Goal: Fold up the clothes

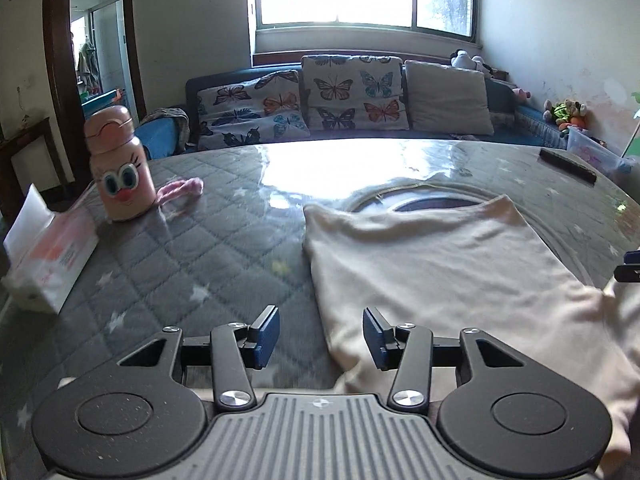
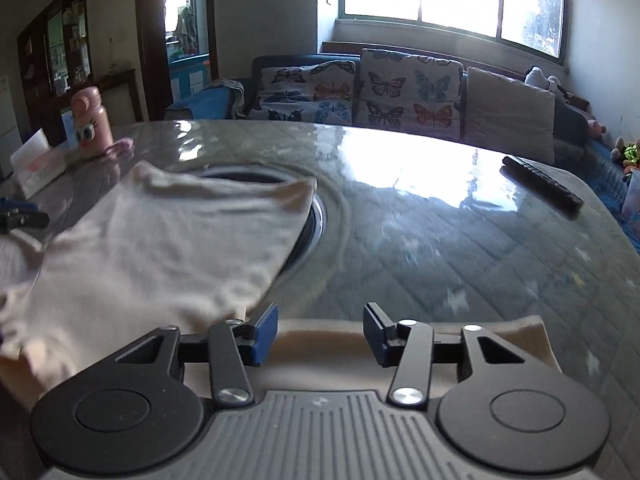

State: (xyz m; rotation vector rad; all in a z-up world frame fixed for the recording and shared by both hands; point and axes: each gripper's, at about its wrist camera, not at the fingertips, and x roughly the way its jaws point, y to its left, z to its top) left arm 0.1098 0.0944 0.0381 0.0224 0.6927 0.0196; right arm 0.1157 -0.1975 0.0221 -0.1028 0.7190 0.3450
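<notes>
Item: cream garment [image 1: 432, 264], partly folded, lying on the table [image 1: 192, 256].
Left tool [image 1: 320, 336] and right tool [image 2: 320, 334] are hanging released, gripping nothing. Fabric is appearing light, soft, limp; best taken at near hem corners.

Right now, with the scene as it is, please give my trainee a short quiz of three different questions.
1. True or false: the left gripper has its jaws closed on the cream garment.
2. Which object stands at the table's left edge? A) pink bottle B) green mug C) glass vase
3. Fill in: the dark remote lies on the table's ____ side.

Key: 1 false, both grippers' jaws stand open with nothing pinched, the right gripper too. 2 A, the pink bottle. 3 right, the remote.
</notes>
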